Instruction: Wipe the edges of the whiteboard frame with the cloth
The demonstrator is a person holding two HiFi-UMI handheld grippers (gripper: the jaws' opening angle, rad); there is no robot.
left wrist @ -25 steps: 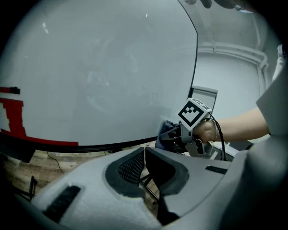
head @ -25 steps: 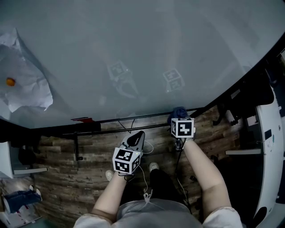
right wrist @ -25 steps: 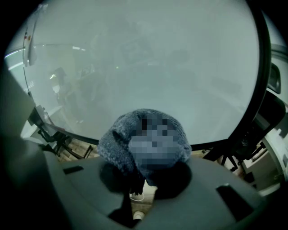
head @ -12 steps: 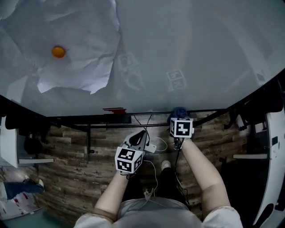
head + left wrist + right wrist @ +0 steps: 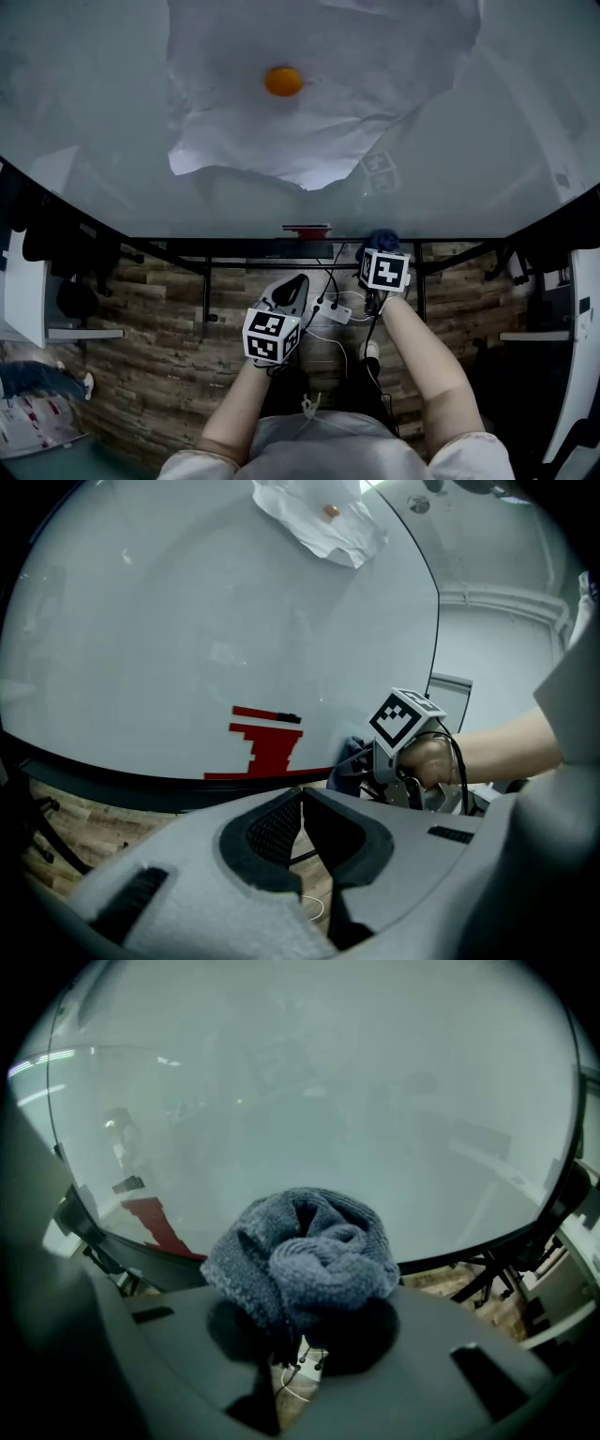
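We see the cloth (image 5: 305,1260) bunched over the tips of the right gripper (image 5: 300,1316), hiding them; its jaws are clamped on this grey knit wad, which meets the dark lower whiteboard frame (image 5: 234,248) just ahead; in the head view the gripper's marker cube covers most of the cloth; to its left, the left gripper (image 5: 302,803) hangs short of the frame, jaws together, empty.

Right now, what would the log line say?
right gripper: shut on cloth | cloth: at bottom edge of whiteboard frame | left gripper: shut, empty
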